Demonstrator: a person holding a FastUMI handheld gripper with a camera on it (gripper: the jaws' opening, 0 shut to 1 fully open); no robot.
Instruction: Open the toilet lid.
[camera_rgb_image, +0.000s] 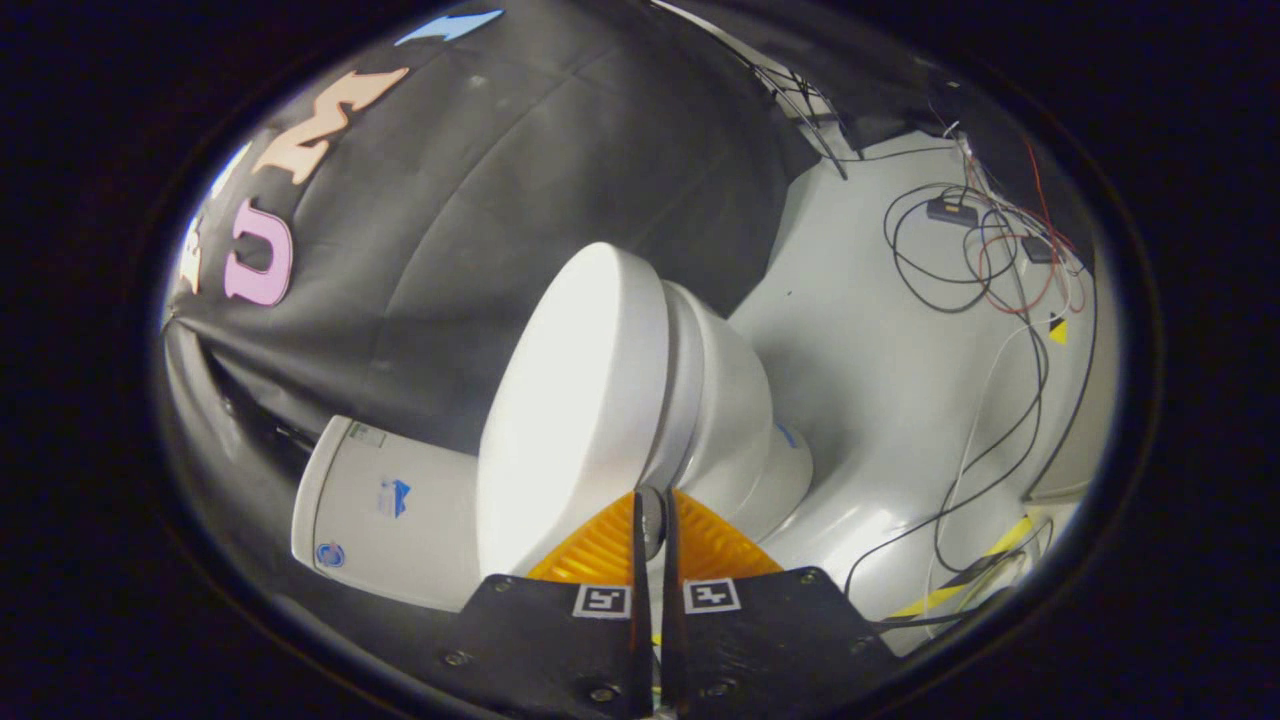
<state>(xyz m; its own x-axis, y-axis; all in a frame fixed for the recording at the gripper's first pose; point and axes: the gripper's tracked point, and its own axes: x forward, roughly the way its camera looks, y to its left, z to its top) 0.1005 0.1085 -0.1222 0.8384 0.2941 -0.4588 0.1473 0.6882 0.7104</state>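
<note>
Lid (570, 400): lay closed on the bowl (735, 420); probably rigid, smooth, slippery plastic.
Hold: likely under the rim opposite the tank (380, 510).
Gripper (650, 520): jaws together, empty.

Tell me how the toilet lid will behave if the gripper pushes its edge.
The toilet lid looks like a stiff, glossy shell, so it would probably swing as one piece rather than bend. Its smooth surface may let the fingers slip. The hand-held gripper, its fingers almost together, meets only the lid's edge.
</note>
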